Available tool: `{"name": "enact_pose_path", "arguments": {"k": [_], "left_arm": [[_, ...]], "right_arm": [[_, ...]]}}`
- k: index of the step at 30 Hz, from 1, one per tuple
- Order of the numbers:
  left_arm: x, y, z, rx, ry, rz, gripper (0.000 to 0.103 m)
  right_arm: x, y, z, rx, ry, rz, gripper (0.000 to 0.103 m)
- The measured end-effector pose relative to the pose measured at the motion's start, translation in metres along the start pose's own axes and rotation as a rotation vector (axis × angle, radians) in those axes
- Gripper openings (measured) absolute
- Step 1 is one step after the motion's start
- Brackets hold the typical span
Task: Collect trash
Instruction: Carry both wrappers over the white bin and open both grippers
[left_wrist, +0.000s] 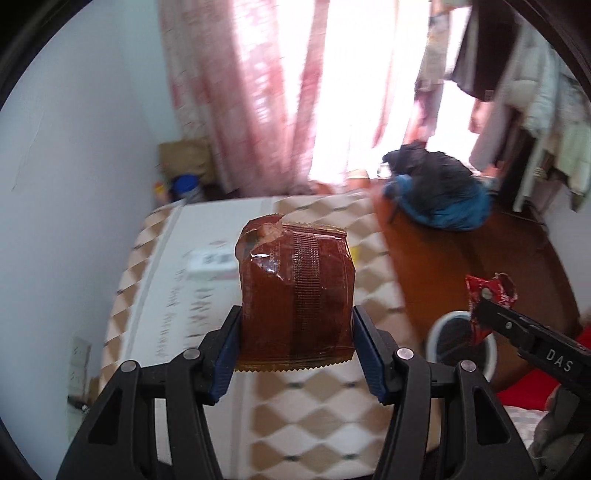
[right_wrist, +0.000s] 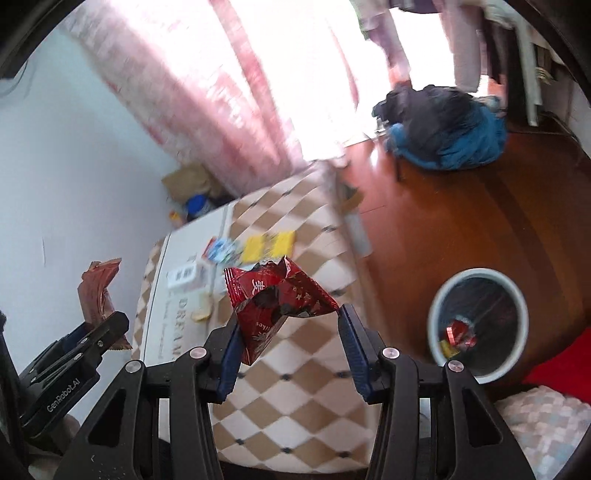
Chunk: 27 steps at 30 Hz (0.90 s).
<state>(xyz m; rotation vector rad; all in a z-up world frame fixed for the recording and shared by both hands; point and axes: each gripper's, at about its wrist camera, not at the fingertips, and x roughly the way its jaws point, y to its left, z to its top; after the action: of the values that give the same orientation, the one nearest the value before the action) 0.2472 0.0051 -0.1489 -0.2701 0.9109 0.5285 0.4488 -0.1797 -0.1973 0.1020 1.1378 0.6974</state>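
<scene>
A brown snack wrapper (left_wrist: 295, 288) with a torn top stands upright between my left gripper's (left_wrist: 295, 325) blue pads, which are shut on its sides. The same wrapper (right_wrist: 98, 291) and left gripper (right_wrist: 116, 323) show at the left edge of the right wrist view. My right gripper (right_wrist: 288, 325) is shut on a crumpled red wrapper (right_wrist: 273, 299) above the mattress. It also appears in the left wrist view as the right gripper (left_wrist: 480, 308) holding the red wrapper (left_wrist: 493, 290) above the bin. The white-rimmed bin (right_wrist: 437, 306) stands on the floor to the right and holds red and yellow scraps.
Below both grippers lies a checkered mattress (right_wrist: 295, 369) with a yellow packet (right_wrist: 269, 245), a white box (right_wrist: 184, 277) and small cards on it. A dark and blue clothes pile (right_wrist: 450, 133) sits on the wooden floor (right_wrist: 424, 229). Pink curtains hang behind, and red fabric (right_wrist: 561, 365) lies beside the bin.
</scene>
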Motion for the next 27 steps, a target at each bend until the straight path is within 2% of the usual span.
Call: {"name": "enact_pose_path", "arguments": {"k": [6, 10, 14, 21, 27], "left_arm": [[0.010, -0.112, 0.005, 0.116, 0.010, -0.136, 0.054], [0.043, -0.186, -0.002, 0.185, 0.072, -0.205, 0.054], [0.089, -0.255, -0.016, 0.253, 0.166, -0.248, 0.054], [0.175, -0.324, -0.034, 0.307, 0.358, -0.294, 0.054], [0.243, -0.346, -0.044, 0.296, 0.543, -0.310, 0.056]], "right_arm": [[-0.036, -0.111, 0.004, 0.115, -0.035, -0.113, 0.051], [-0.036, -0.184, -0.003, 0.196, -0.009, -0.181, 0.051], [-0.018, -0.257, -0.013, 0.281, 0.047, -0.233, 0.051], [0.037, -0.345, -0.031, 0.382, 0.158, -0.268, 0.051], [0.095, -0.381, -0.037, 0.408, 0.254, -0.289, 0.051]]}}
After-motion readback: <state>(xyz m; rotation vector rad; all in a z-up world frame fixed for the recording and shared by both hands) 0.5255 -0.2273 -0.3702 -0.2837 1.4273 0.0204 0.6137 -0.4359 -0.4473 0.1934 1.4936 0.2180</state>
